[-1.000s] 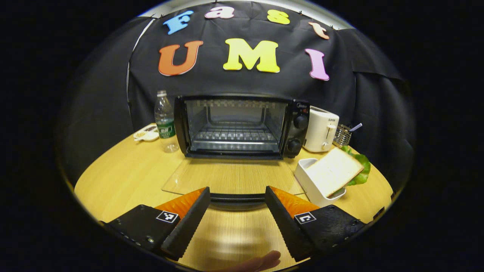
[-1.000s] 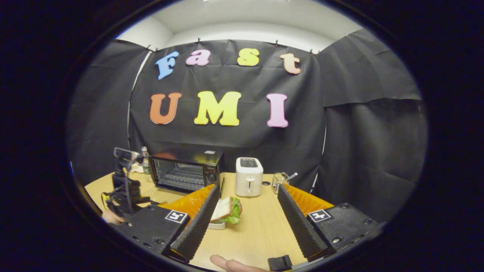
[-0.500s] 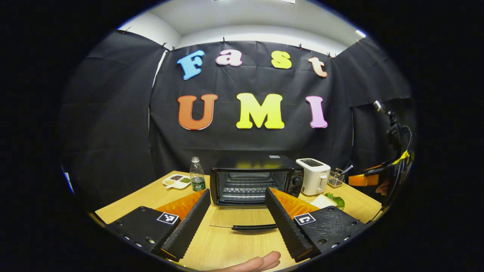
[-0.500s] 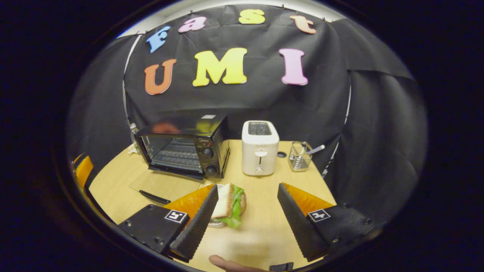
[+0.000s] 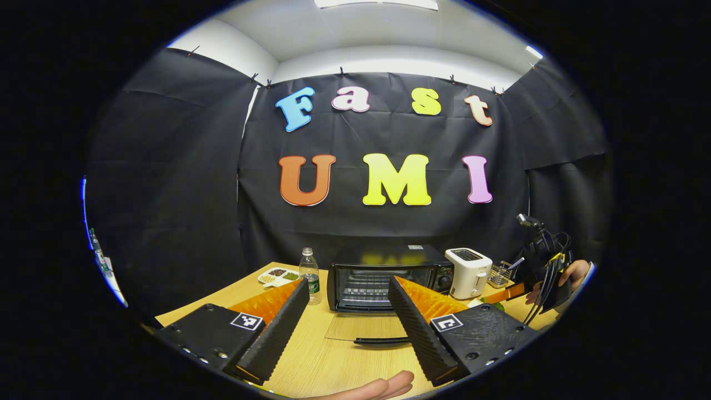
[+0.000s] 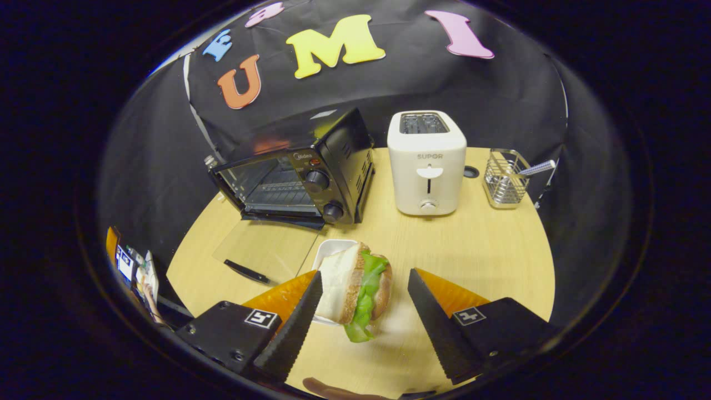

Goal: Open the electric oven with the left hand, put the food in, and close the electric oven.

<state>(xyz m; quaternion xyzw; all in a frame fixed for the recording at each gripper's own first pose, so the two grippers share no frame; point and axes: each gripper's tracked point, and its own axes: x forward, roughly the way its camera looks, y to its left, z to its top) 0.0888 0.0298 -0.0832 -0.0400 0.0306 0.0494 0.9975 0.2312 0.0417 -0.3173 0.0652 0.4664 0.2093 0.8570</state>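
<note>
Left to right: oven [image 6: 294,180] sits open, glass door [image 6: 261,258] flat on the table [image 6: 477,250]. Your left tool [image 5: 347,328] is wide, holding nothing. Sandwich [image 6: 355,286] leans in its white dish [image 6: 333,250], btwn your right tool's [image 6: 361,316] wide fingers, untouched. Risk: squeeze too hard & the lettuce slips out, or you clip the door w/ the swing.

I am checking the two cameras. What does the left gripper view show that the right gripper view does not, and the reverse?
Left gripper view alone: a water bottle standing whole, a snack tray, the ceiling. Right gripper view alone: the sandwich in its white dish, between the open right gripper fingers. Both: the open oven, its glass door flat on the table, the toaster, the wire holder.
</note>
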